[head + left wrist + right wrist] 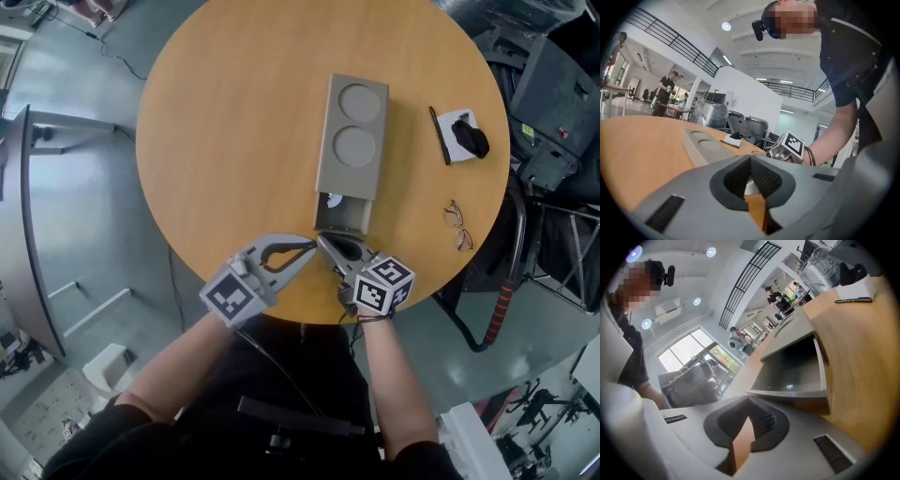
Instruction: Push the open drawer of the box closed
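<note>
A long grey box (pixel 352 136) with two round recesses on its top lies on the round wooden table (pixel 225 141). Its drawer (pixel 339 214) stands pulled out toward me, and the inside looks empty. My right gripper (pixel 323 244) is shut, its tips at the drawer's front edge. The right gripper view has the drawer (pixel 792 373) directly ahead of the shut gripper (pixel 749 404). My left gripper (pixel 309 249) is shut on nothing, just left of the right one and near the drawer's front corner. From the left gripper (pixel 751 161) the box (pixel 701 143) lies ahead to the left.
A white notepad (pixel 461 136) with a black object on it and a pen (pixel 439 134) lie right of the box. Eyeglasses (pixel 457 225) rest near the table's right edge. Black chairs and equipment (pixel 553 103) stand beyond that edge.
</note>
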Demonstrator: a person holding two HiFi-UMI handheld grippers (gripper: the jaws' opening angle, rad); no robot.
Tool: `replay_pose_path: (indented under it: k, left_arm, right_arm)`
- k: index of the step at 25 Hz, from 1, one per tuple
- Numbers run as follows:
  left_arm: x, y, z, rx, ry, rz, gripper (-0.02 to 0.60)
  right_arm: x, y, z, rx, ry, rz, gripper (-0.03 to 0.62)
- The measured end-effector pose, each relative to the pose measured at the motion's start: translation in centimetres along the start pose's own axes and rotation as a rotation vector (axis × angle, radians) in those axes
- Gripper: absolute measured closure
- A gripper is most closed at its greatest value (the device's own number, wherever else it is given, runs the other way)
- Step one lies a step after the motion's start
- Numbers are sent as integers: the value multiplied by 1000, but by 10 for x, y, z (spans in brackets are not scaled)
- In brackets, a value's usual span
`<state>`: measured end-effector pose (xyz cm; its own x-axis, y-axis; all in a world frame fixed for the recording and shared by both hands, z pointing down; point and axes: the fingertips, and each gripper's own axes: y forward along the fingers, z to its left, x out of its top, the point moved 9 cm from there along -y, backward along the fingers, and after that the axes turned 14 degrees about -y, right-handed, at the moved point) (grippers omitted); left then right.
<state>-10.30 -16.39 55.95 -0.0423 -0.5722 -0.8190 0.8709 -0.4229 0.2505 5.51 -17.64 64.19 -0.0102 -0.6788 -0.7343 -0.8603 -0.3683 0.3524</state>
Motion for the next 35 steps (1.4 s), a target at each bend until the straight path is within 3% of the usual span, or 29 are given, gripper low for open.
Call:
replay_pose_path:
  k: [22, 35]
  left_arm:
    - [14, 22, 51, -28, 19, 46, 554]
    - [14, 22, 53, -41, 10, 52, 554]
  right_arm:
    - [31, 25, -27, -44, -17, -20, 588]
    - [47, 36, -39, -77, -47, -28, 588]
